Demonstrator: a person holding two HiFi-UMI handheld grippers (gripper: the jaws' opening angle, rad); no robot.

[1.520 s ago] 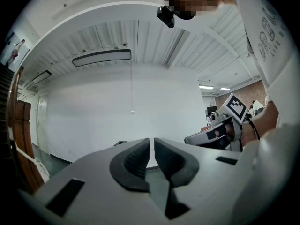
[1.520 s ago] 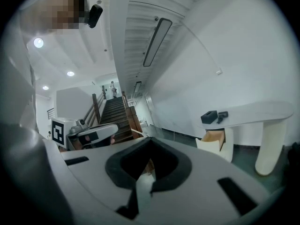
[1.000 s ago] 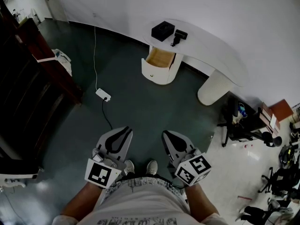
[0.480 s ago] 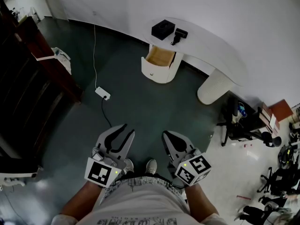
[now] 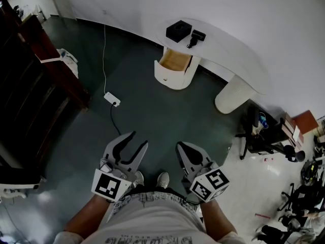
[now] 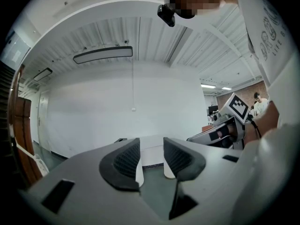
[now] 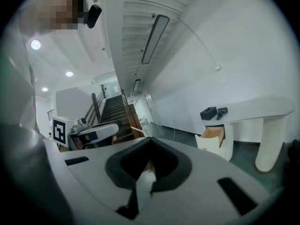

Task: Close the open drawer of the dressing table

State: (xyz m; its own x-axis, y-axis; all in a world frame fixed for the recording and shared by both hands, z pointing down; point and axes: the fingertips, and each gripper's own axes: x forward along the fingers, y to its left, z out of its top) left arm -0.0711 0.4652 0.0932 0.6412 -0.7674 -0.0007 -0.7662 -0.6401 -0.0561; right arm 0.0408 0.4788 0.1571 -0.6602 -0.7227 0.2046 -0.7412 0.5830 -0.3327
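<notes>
The person stands on the dark green floor (image 5: pixel 152 111), well apart from the white dressing table (image 5: pixel 238 60). Its drawer (image 5: pixel 172 62) is pulled out at the left end, under the tabletop, and the wood inside shows. A black box (image 5: pixel 178 31) and a smaller black thing (image 5: pixel 195 36) sit on the tabletop just above the drawer. The left gripper (image 5: pixel 138 139) is held low in front of the person. Its fingers have just been opening and now stand wide, with nothing between them. The right gripper (image 5: pixel 179 146) is beside it, its fingers pressed together on nothing. A white power strip (image 5: pixel 112 99) lies on the floor, off to the left.
</notes>
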